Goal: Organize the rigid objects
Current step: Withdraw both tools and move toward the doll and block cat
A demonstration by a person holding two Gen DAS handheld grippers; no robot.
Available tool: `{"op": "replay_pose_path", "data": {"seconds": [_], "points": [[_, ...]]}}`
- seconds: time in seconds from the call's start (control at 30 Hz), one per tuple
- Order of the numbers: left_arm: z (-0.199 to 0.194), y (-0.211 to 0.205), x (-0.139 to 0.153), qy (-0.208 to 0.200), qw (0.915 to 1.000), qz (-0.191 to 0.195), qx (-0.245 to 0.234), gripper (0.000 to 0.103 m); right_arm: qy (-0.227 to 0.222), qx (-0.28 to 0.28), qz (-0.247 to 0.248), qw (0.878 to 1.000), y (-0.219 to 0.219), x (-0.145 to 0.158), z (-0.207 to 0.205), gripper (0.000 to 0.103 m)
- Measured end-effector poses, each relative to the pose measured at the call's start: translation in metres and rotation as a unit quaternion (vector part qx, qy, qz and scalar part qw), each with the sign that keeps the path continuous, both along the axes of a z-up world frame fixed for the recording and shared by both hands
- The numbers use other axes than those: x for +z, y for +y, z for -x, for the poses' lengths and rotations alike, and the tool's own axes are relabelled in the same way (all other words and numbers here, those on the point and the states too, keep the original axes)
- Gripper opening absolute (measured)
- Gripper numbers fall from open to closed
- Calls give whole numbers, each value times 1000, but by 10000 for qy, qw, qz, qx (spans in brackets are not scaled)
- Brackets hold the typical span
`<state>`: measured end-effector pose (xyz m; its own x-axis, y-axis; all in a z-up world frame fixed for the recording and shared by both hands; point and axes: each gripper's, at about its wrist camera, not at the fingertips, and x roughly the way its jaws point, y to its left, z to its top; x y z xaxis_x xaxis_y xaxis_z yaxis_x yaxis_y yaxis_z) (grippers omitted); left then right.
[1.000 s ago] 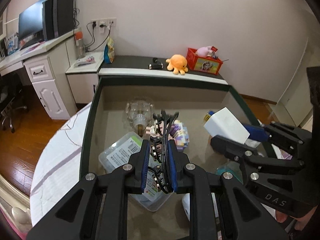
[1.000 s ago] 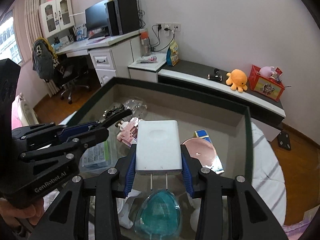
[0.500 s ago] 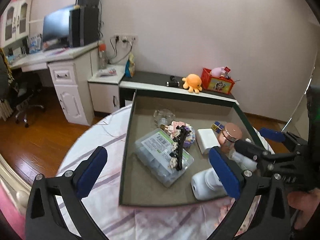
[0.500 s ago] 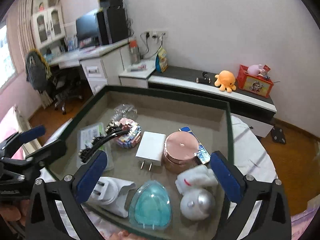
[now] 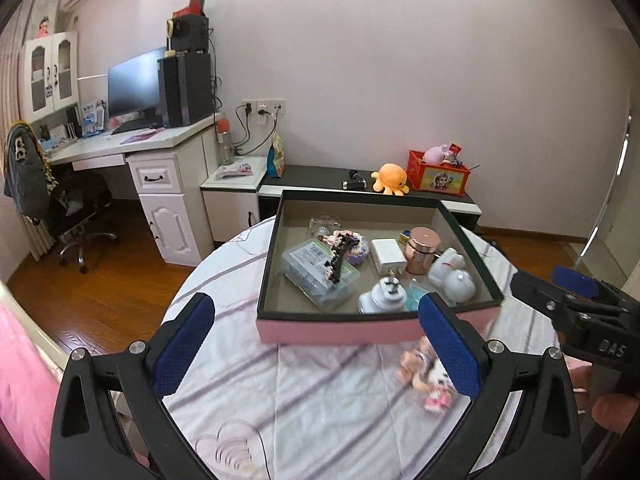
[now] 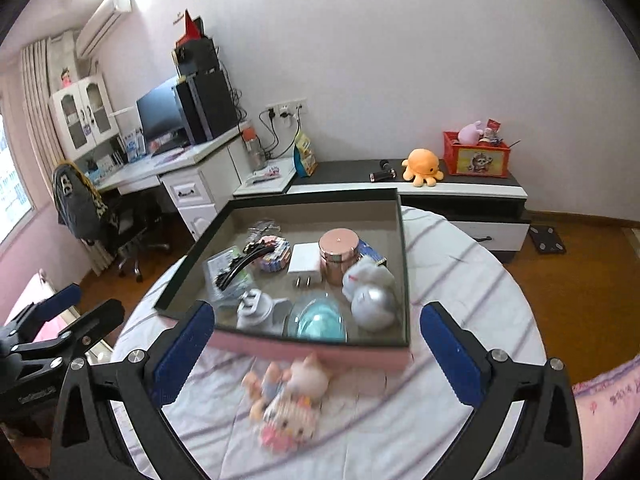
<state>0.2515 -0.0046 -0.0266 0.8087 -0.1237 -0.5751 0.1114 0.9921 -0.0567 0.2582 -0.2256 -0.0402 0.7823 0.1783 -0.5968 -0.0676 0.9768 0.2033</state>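
From the left wrist view, the left tongs [image 5: 320, 344] stand spread wide with nothing between the blue pads, hovering over the round tabletop [image 5: 224, 360] with its white, purple-striped cloth. Ahead, toward 12 o'clock, sits the pink-sided box [image 5: 340, 330] with a dark rim and grey floor. Inside it, the black hair clip [image 5: 338, 258] lies on a clear plastic case [image 5: 308, 276], its long axis running from about 12 o'clock to 6 o'clock, slightly tilted. Just right of it the white charger [image 5: 387, 254] lies flat, prongs pointing to 6 o'clock, beside a rose-gold jar [image 5: 423, 249]. A white plug adapter [image 5: 382, 298] rests near the front wall. On the cloth at 5 o'clock lies a blurred pink cat toy [image 5: 426, 380]. The right tongs [image 5: 560, 288] reach in at 3 o'clock.

From the right wrist view, the right tongs [image 6: 318, 346] are likewise released and empty. The box [image 6: 312, 350] sits at 12 o'clock, turned a little so its far corner points to 1 o'clock. The hair clip [image 6: 244, 262] runs from 7 o'clock to 1 o'clock; the charger [image 6: 305, 262] points its prongs to 6 o'clock, touching the jar [image 6: 338, 254]. A teal dome [image 6: 318, 318] and a silver ball [image 6: 374, 300] sit by the front wall. The cat toy [image 6: 288, 400] lies outside the box, between the pads in view. Behind are a white desk [image 6: 180, 160] with a monitor and an orange octopus plush [image 6: 422, 166] on a low cabinet, over wooden floor.
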Motion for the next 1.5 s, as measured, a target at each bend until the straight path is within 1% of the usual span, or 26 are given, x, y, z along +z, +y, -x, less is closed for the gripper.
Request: {"op": "replay_pose_path", "data": {"seconds": [0.13, 0.37, 0.57, 0.73, 0.83, 1.1, 1.33, 1.5], "points": [[27, 0, 6, -81, 10000, -3, 36, 103, -90, -179, -44, 9998, -7, 7, 35, 103], [70, 2, 8, -151, 9997, 45, 171, 103, -246, -350, -27, 9991, -12, 14, 86, 103], [100, -1, 7, -157, 9997, -11, 194, 103, -329, -504, -70, 9982, -13, 15, 120, 103], [121, 1, 7, -141, 9998, 50, 165, 103, -462, -597, 71, 9971, -10, 18, 146, 103], [129, 2, 8, -162, 9997, 49, 172, 103, -537, -594, 69, 9968, -7, 22, 159, 103], [146, 4, 12, -208, 9996, 117, 167, 103, -668, -584, 65, 9960, -9, 27, 174, 103], [149, 2, 11, -215, 9996, 132, 138, 103, -635, -562, 47, 9964, -9, 26, 176, 103], [145, -1, 6, -143, 9998, 111, 107, 103, -550, -600, 54, 9967, -13, 21, 169, 103]]}}
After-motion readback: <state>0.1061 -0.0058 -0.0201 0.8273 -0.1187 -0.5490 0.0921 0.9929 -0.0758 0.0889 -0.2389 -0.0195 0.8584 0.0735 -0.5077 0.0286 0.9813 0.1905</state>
